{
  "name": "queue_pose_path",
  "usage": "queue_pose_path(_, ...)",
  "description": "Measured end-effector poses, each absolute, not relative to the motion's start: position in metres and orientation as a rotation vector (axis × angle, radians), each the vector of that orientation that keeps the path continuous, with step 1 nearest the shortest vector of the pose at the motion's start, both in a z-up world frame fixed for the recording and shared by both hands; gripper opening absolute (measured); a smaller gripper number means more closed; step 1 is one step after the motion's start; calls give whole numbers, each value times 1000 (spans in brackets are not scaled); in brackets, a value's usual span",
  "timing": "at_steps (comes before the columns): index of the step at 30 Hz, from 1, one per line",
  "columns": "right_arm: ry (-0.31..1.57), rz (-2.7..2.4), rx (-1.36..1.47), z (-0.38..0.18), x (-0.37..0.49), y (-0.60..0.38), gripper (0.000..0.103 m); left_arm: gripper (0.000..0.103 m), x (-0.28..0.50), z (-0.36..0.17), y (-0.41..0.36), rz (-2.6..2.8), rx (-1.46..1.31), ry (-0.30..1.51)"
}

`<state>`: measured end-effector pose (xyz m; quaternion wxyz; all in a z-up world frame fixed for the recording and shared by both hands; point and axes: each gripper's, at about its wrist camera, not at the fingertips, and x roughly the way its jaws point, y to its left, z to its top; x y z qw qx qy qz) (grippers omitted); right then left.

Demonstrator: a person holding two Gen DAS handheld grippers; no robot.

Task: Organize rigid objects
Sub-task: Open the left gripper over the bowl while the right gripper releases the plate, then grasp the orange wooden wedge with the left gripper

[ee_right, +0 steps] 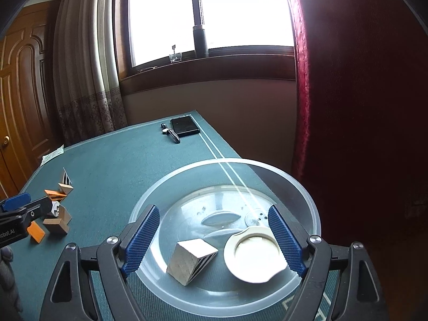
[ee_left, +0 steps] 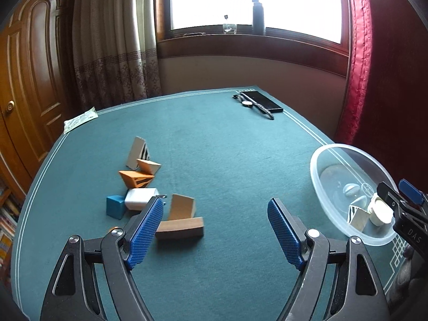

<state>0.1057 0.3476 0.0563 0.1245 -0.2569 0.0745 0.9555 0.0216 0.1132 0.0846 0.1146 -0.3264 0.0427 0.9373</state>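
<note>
1. Two pieces already lie in the clear bowl [ee_right: 307, 200] at the counter's right edge: a pale wedge block with a striped face [ee_right: 191, 260] and a white round lid-like piece [ee_right: 254, 256], just beside each other on the bowl's floor.

2. Most of the sorting looks still to do. A cluster stays on the green counter [ee_left: 227, 147] toward its left side: a grey wedge standing upright [ee_left: 136, 152], a tan wedge [ee_left: 148, 165], an orange wedge [ee_left: 135, 178], a blue cube [ee_left: 115, 206], a white charger plug [ee_left: 140, 199] touching the cube, a curved tan piece [ee_left: 182, 207] and a brown bar [ee_left: 180, 228] lying flat nearest the front edge.

3. The left tongs [ee_left: 215, 230] stand wide open with nothing between them, aimed over the counter with the left pad just above the plug and bar.

4. The right tongs [ee_right: 214, 240] are also spread wide, over the bowl; the wedge block and lid show between the pads, but neither pad presses on them, so nothing is gripped.

5. Room for moving: the middle of the counter between cluster and bowl is bare. A black phone [ee_left: 263, 99] and a wristwatch [ee_left: 247, 103] sit at the far right corner, a paper packet [ee_left: 80, 120] at the far left corner, both well apart from the work.

6. The bowl sits close to the right edge and front corner, so I judge a hard knock there could slide it off.
</note>
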Motion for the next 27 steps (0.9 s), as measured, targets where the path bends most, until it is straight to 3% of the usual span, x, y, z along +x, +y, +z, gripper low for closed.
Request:
queue_pose_path(7,149,2813,-755,55,106,332,93,82,23,72,64,2827,-1032,77)
queue_pose_path(27,36,2903,-781,54,107,296,94,82,4,29,7,2901,-1255,-60)
